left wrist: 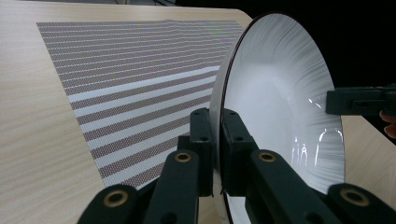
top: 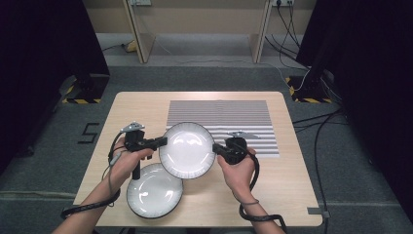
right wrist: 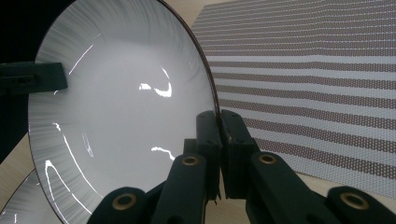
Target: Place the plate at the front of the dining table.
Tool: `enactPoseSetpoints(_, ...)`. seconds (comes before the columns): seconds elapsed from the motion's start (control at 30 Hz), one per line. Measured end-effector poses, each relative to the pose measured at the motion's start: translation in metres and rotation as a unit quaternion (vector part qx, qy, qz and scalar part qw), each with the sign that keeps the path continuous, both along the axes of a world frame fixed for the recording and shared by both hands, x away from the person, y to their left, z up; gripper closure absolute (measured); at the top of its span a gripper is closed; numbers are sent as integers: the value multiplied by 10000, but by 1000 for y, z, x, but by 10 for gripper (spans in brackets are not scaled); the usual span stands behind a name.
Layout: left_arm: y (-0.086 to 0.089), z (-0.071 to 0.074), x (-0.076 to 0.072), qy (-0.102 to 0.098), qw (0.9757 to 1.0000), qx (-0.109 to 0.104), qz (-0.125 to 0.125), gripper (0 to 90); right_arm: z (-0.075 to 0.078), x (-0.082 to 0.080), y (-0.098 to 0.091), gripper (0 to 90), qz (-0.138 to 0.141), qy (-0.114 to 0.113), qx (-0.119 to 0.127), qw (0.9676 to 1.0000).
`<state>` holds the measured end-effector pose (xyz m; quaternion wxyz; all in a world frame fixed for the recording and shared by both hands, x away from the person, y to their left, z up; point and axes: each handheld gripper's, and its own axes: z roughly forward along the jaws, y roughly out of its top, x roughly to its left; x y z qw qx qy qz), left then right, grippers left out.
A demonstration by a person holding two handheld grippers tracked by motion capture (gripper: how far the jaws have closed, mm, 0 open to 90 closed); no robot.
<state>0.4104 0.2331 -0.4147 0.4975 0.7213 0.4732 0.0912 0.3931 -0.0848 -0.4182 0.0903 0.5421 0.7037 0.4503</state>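
Note:
A white plate with a dark rim [top: 187, 149] is held above the table between both grippers. My left gripper [top: 162, 142] is shut on its left rim, and my right gripper [top: 217, 148] is shut on its right rim. In the left gripper view the jaws pinch the plate's edge [left wrist: 217, 122], with the white plate [left wrist: 280, 98] to their right and the right gripper [left wrist: 357, 101] at its far side. From the right gripper view the white plate [right wrist: 116, 107] shows with the left gripper [right wrist: 32, 78] on its far rim. A second white plate [top: 152, 194] lies on the table below.
A striped placemat [top: 224, 117] lies on the far middle of the wooden table [top: 292, 195]. Cables trail from both grippers off the near edge. Dark curtains flank the table; a wooden frame stands behind it.

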Motion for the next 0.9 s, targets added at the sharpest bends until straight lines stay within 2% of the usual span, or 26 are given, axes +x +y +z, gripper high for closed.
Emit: enactPoseSetpoints(0.9, -23, 2, 27, -21, 9999, -68, -95, 847, 5, 14, -19, 876, -264, -117, -28, 9996)
